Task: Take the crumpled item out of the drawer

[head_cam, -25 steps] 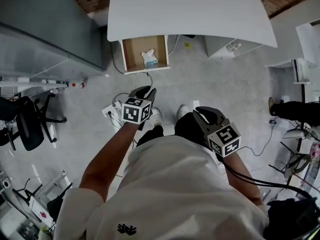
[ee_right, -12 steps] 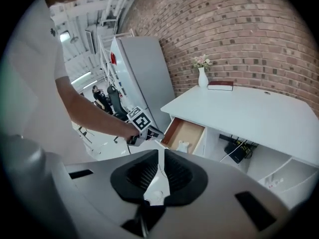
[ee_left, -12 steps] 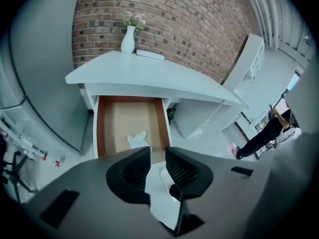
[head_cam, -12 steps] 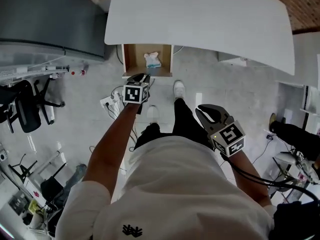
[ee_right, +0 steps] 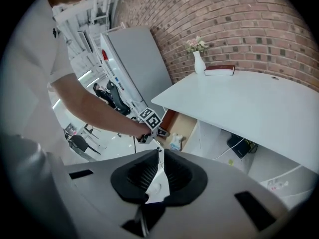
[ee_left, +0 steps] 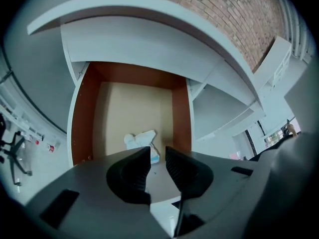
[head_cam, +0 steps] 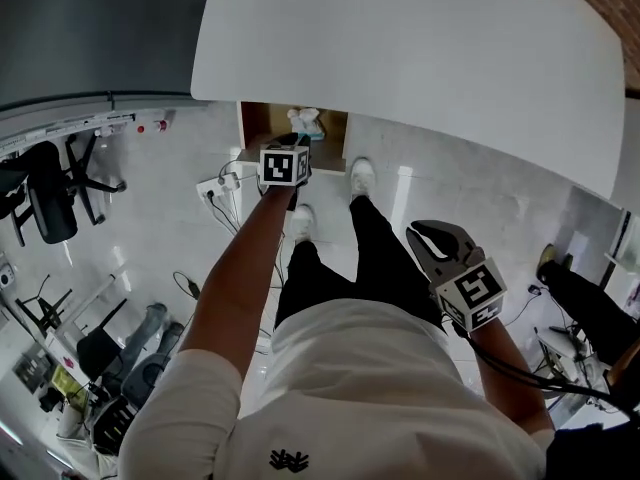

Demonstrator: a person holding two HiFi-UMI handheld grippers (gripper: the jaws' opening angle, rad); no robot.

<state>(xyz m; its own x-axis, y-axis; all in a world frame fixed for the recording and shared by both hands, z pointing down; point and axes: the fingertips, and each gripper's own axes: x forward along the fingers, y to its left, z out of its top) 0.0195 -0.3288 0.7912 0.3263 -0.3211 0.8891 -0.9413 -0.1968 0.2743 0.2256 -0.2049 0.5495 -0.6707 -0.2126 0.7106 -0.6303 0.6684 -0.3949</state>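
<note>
Left gripper view showed the open drawer under the white tabletop. The crumpled item lay on the pale drawer floor, close to the front end and roughly midway between the brown side walls. It was white with a light blue part. Its lower edge was hidden behind the jaw tips.

The left tongs pointed into the drawer from above its front edge. The jaws stood a little apart, with nothing between them. They were near the item but not touching it.

The right tongs hung well back from the drawer, beside the person's leg in the head view. The jaws were drawn together, with only a sliver between the tips, and held nothing.

Handling assessment:
- The item appeared light and soft, and likely to compress under jaw pressure.
- It looked neither fragile nor slippery, since the creases offered purchase.
- The best hold was probably across the raised folds at the middle of the item, not a loose corner, which could tear or slip free.
- The left jaws would probably need to spread wider to straddle the item.
- Moderate closing force should be sufficient.
</note>
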